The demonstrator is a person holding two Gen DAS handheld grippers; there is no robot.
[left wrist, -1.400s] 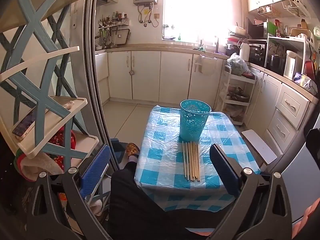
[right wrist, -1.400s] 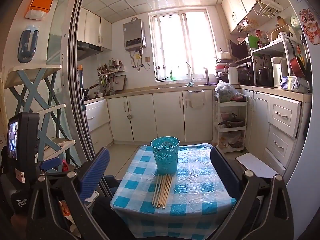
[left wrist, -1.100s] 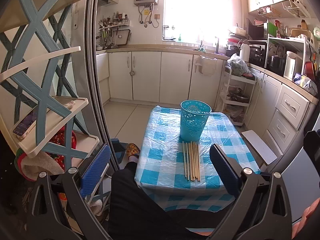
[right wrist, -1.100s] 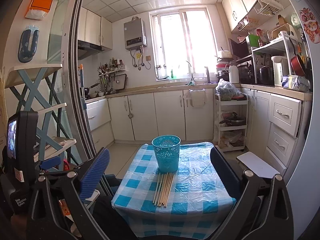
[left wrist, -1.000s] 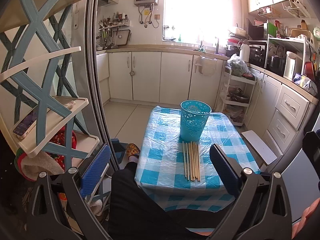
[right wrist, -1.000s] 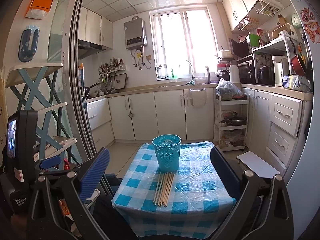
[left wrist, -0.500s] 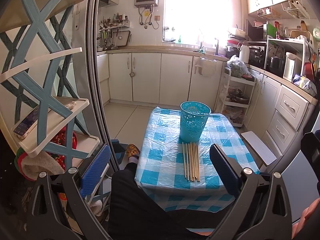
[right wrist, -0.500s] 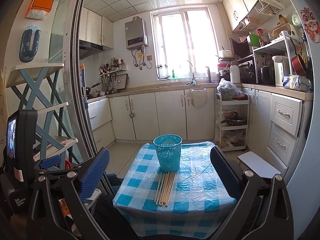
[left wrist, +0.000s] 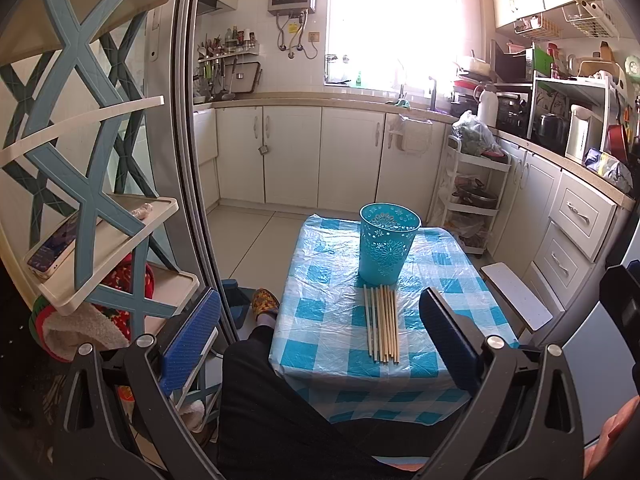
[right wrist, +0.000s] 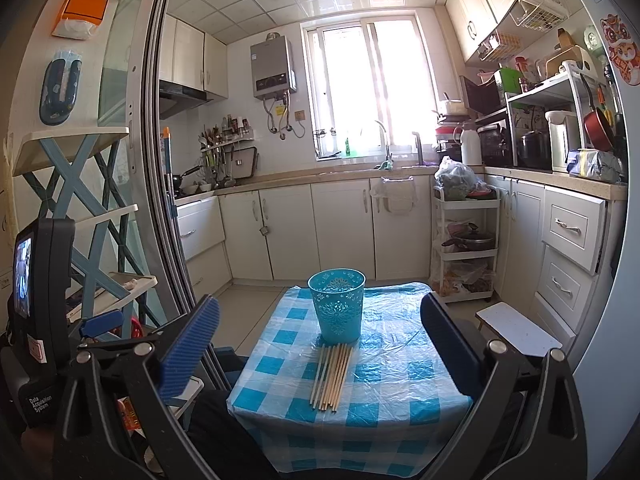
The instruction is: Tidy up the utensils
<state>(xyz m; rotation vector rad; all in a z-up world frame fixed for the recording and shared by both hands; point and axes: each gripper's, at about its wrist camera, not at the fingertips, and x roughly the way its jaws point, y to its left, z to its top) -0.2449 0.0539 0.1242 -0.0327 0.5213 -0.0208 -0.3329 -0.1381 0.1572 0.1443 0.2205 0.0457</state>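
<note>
Nothing really moved; both grippers, left (left wrist: 320, 328) and right (right wrist: 320, 336), stayed spread wide, empty, short of chopsticks (left wrist: 382, 323) beside cup (left wrist: 389, 242).

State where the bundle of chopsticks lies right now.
In both wrist views the chopsticks lie flat on the checked tablecloth, just in front of the teal basket, ahead of both open grippers.

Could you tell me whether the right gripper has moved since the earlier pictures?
Yes, slightly. In the right wrist view the teal basket and the window have drifted right in frame, so the open right gripper has turned or shifted a little leftward.
</note>
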